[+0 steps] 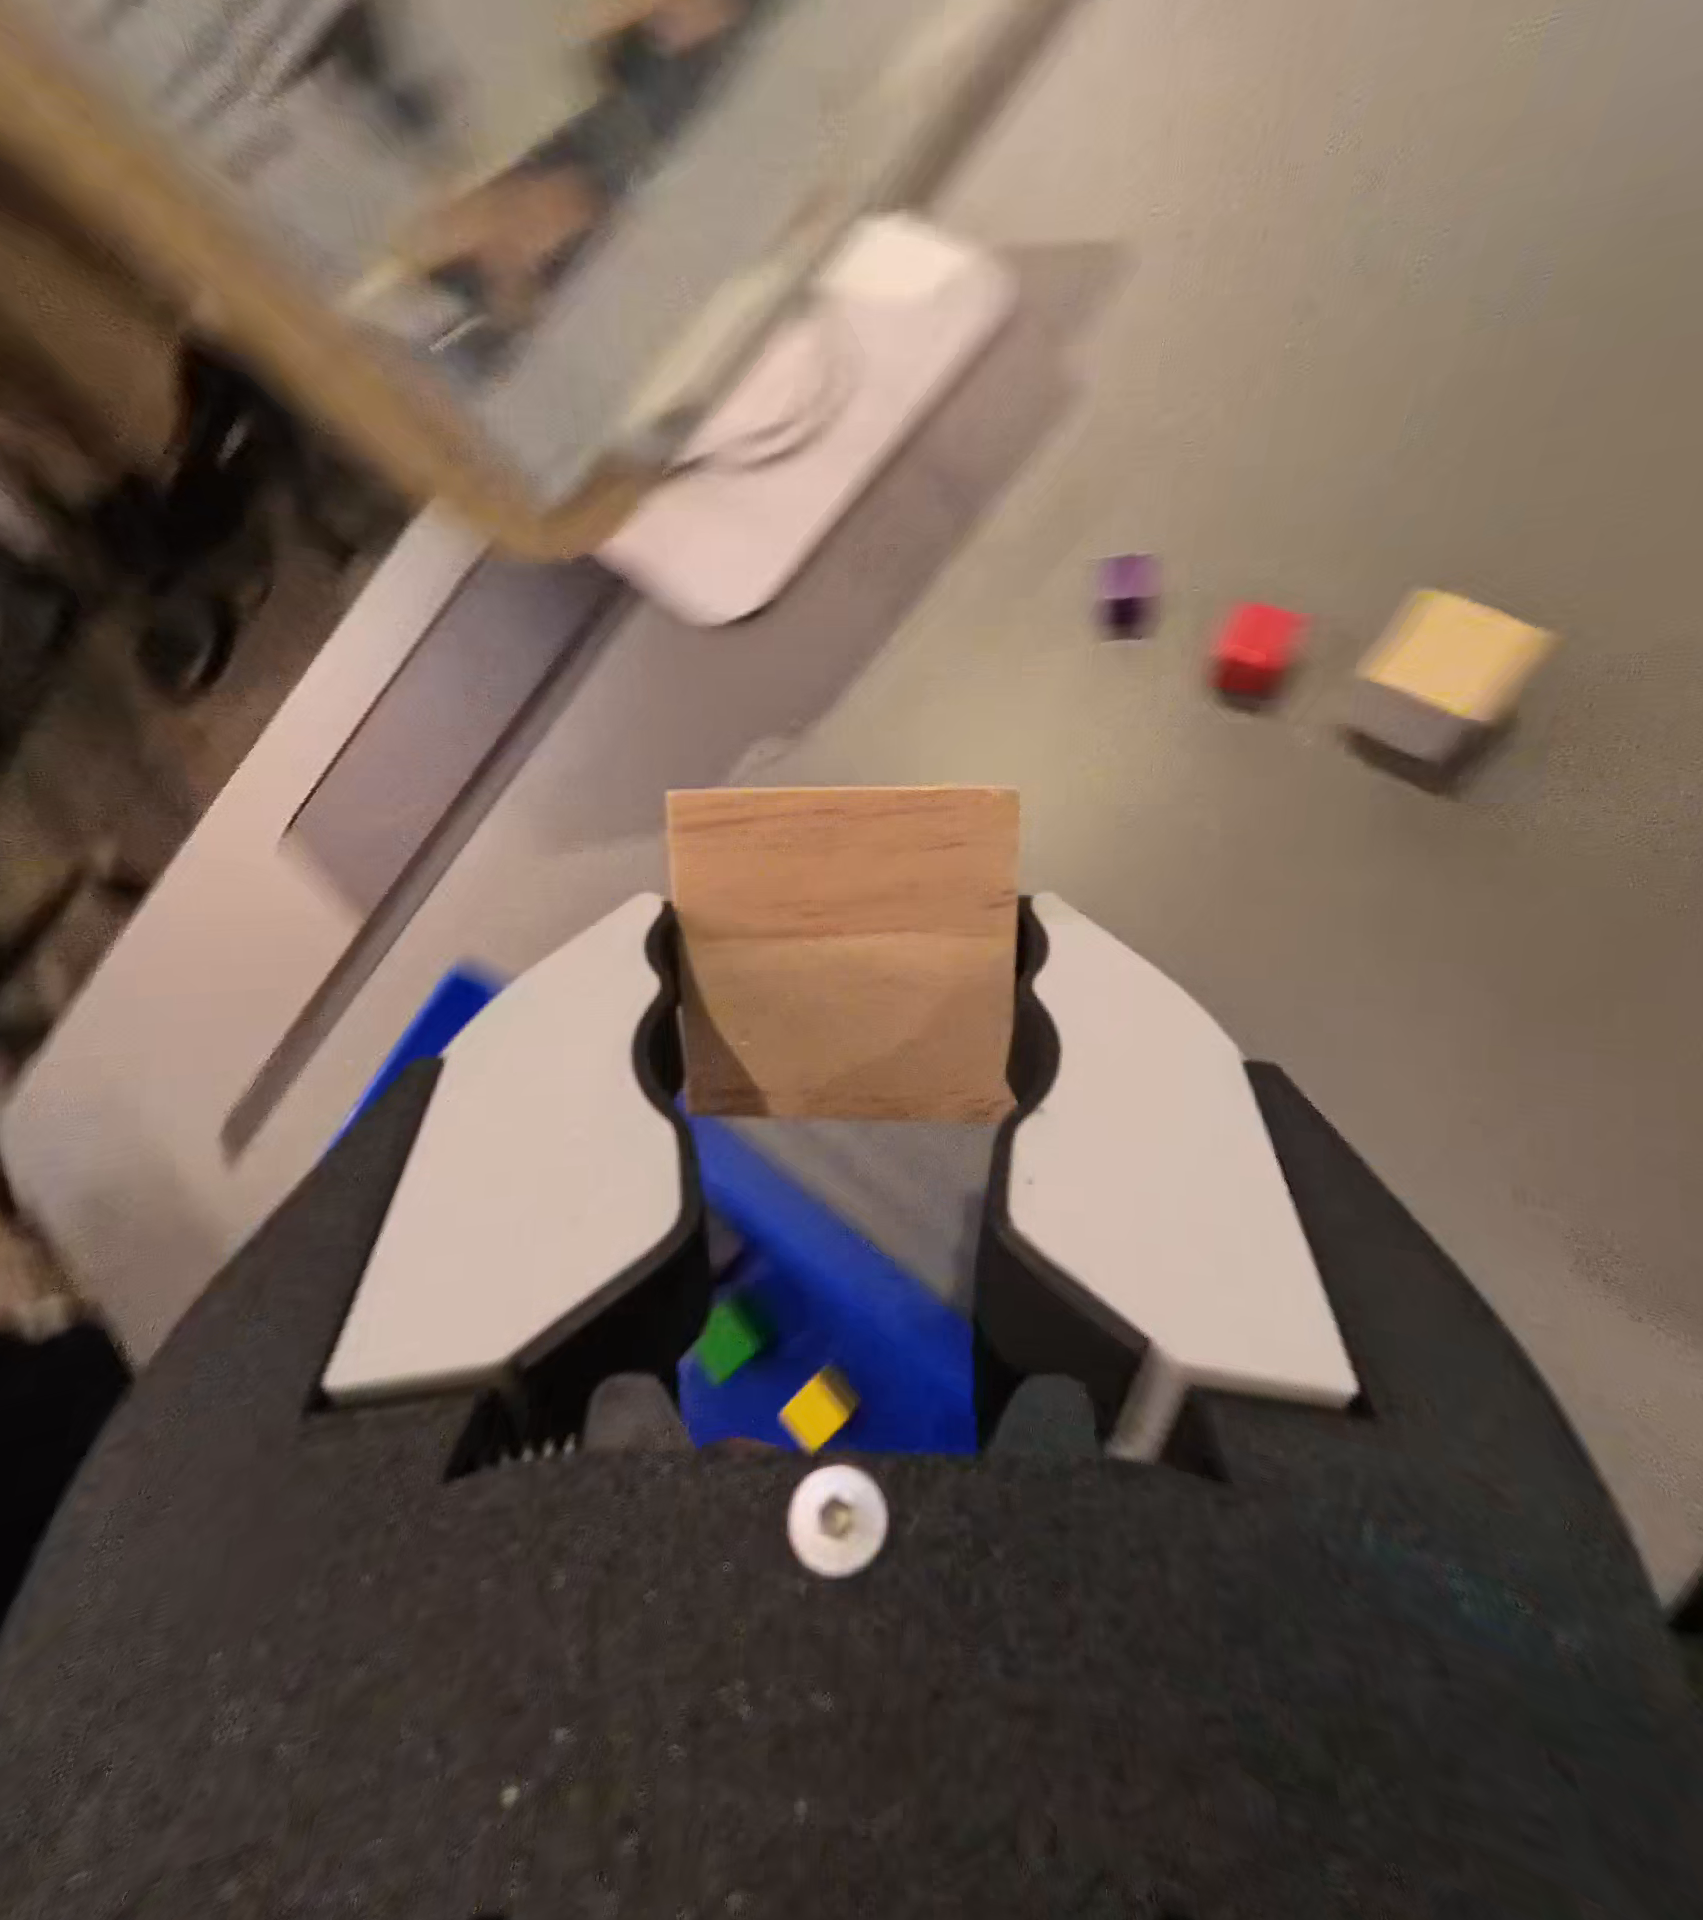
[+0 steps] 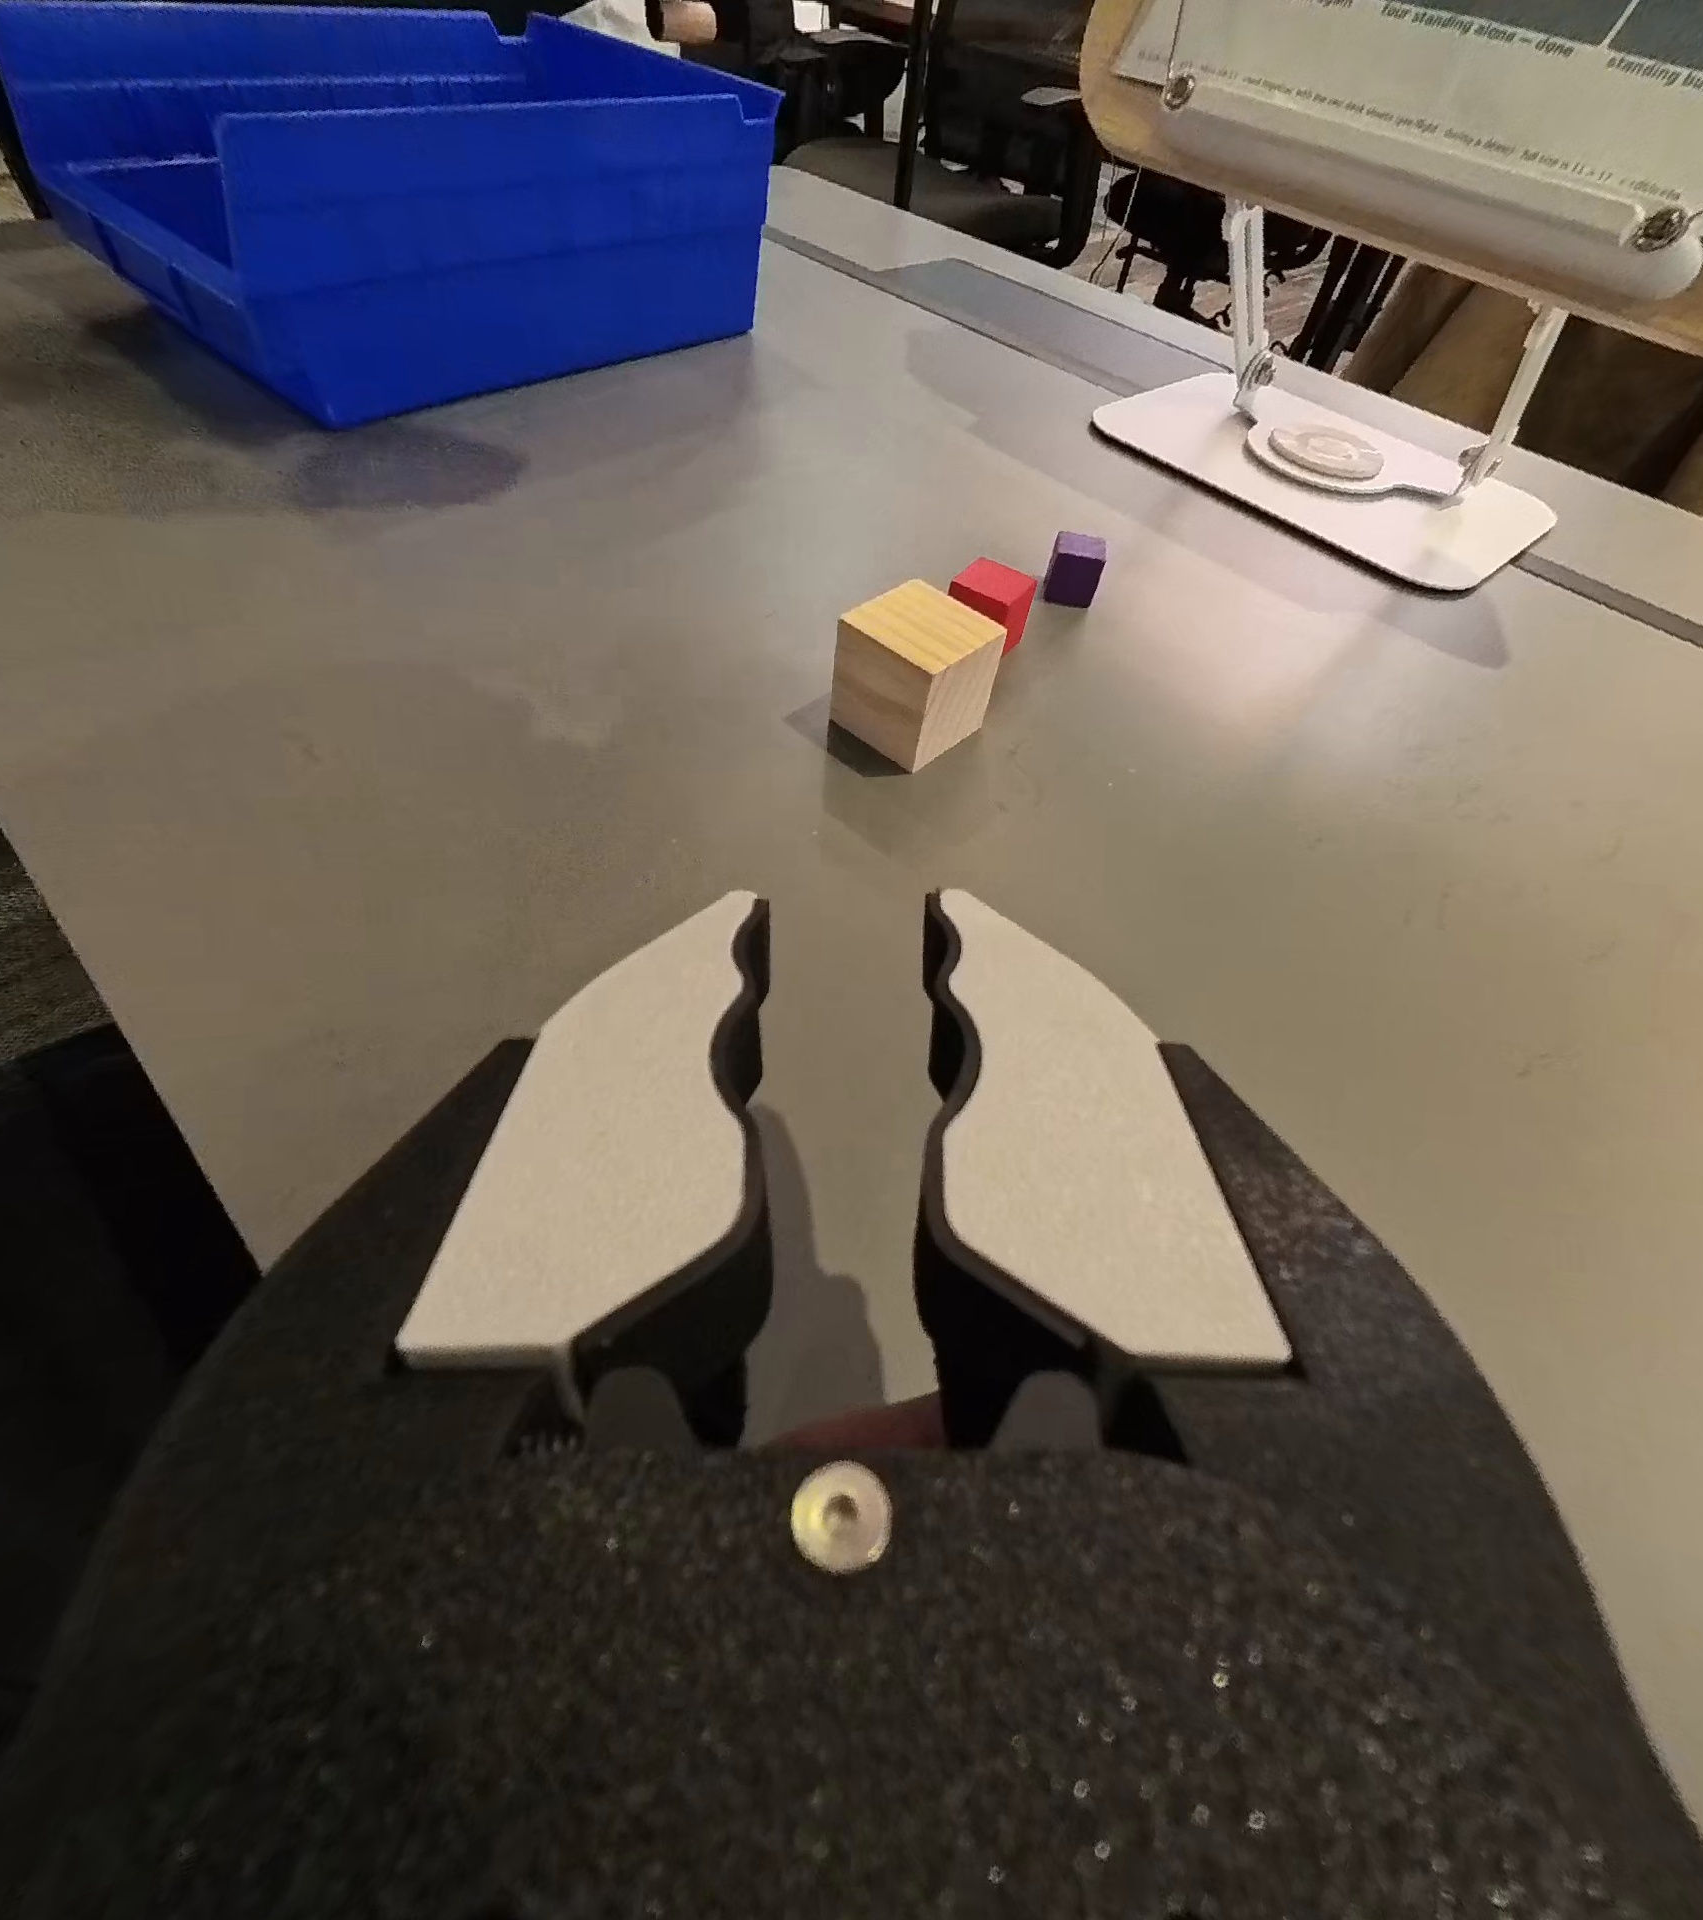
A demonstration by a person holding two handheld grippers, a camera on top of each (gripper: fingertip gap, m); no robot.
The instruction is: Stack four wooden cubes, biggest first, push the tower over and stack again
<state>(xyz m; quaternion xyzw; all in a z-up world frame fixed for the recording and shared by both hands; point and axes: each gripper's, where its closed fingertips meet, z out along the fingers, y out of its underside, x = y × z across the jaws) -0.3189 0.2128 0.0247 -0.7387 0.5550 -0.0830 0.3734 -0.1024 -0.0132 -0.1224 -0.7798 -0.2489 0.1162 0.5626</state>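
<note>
between left hand-held gripper (image 1: 842,935) fingers, wooden cube (image 1: 842,945)

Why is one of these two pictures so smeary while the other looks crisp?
Left wrist view: the table, purple cube, red cube and pale cube are streaked by motion blur, yet the wooden cube clamped in the left gripper stays sharp. Right wrist view: crisp, cubes casting soft shadows, edges bowed by the wide lens; the right gripper hangs open.

blue bin (image 2: 514,281), red cube (image 2: 994,594), purple cube (image 2: 1074,568)
</note>
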